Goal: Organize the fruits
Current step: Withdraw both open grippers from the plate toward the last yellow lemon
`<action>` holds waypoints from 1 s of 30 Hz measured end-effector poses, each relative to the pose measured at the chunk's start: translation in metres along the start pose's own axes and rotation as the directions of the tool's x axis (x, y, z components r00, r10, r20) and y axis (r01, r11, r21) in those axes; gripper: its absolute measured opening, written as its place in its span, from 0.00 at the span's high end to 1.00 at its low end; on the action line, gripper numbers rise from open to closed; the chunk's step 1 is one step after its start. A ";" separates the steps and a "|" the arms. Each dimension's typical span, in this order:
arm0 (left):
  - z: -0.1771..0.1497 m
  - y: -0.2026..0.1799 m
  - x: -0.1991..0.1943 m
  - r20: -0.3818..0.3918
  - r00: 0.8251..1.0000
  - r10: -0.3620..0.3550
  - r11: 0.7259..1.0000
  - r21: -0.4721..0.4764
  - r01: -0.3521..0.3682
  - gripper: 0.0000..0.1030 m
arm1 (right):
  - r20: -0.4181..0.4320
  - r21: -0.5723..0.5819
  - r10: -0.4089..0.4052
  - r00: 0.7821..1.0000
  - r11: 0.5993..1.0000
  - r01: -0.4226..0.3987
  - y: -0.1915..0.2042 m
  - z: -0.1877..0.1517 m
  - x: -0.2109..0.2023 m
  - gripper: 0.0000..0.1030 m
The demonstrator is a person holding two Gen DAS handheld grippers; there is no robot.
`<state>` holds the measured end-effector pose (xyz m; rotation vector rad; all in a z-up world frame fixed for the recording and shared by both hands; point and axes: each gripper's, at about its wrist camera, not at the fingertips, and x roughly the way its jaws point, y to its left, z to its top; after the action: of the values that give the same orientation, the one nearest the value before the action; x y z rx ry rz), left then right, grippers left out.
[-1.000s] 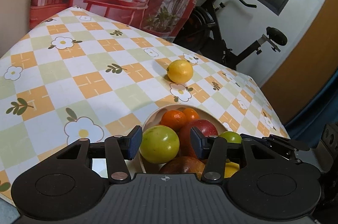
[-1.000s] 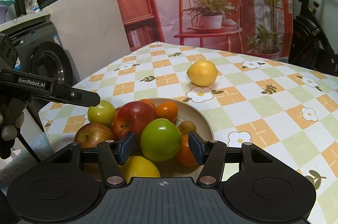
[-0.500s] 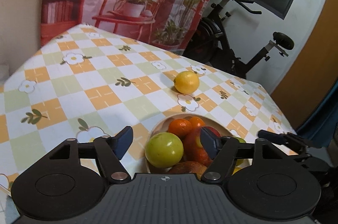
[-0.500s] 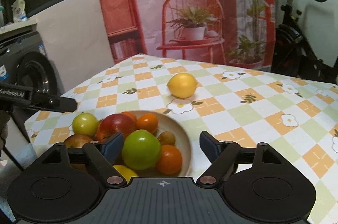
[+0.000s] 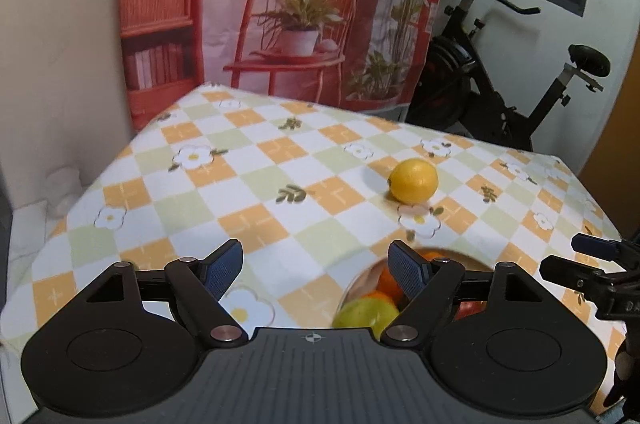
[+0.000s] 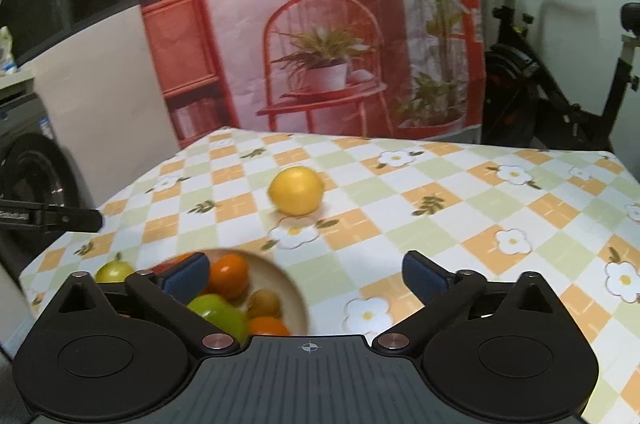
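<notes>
A: Since a second ago both grippers have backed up off the bowl (image 6: pixel 294 298) and spread wide; the green fruit (image 6: pixel 218 312) each one framed is now low in view, resting among the oranges.

B: So the lemon (image 6: pixel 296 196) is the one left?

A: I'd judge so. It sits alone on the checked tablecloth (image 6: pixel 440 224), well apart from the bowl. The right gripper (image 6: pixel 306 274) is wide open and empty, as is the left gripper (image 5: pixel 316 266).

B: How to take it well?

A: Come in level, straddle its widest part, close gently; it looks round and could roll toward the far table edge.
</notes>
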<state>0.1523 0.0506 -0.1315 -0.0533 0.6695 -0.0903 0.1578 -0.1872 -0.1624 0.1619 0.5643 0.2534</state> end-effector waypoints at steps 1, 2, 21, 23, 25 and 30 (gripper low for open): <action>0.003 -0.001 0.000 0.004 1.000 -0.002 1.000 0.012 0.002 0.21 | -0.005 0.004 -0.014 1.000 1.000 0.014 -0.003 0.002 0.003 0.01; 0.006 -0.004 0.001 0.006 1.000 -0.001 1.000 0.023 0.000 0.21 | -0.017 0.008 -0.034 0.999 0.999 0.034 -0.005 0.005 0.007 0.01; 0.052 -0.021 0.054 -0.003 0.999 0.046 0.996 0.073 -0.046 0.16 | -0.063 0.009 0.042 0.997 0.999 -0.041 -0.032 0.038 0.069 0.00; 0.055 -0.023 0.060 -0.007 0.999 0.044 0.995 0.086 -0.043 0.16 | -0.056 0.005 0.057 0.997 0.998 -0.056 -0.031 0.041 0.074 0.00; 0.057 -0.025 0.066 -0.011 0.999 0.037 0.995 0.094 -0.036 0.16 | -0.046 -0.009 0.058 0.997 0.998 -0.058 -0.030 0.044 0.078 0.00; 0.062 -0.028 0.081 -0.014 1.000 0.027 0.994 0.106 -0.025 0.16 | -0.045 -0.072 0.043 0.998 0.996 -0.046 -0.025 0.052 0.092 0.00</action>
<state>0.2520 0.0157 -0.1312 0.0577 0.6798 -0.1007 0.2657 -0.1898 -0.1714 0.0983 0.5942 0.3210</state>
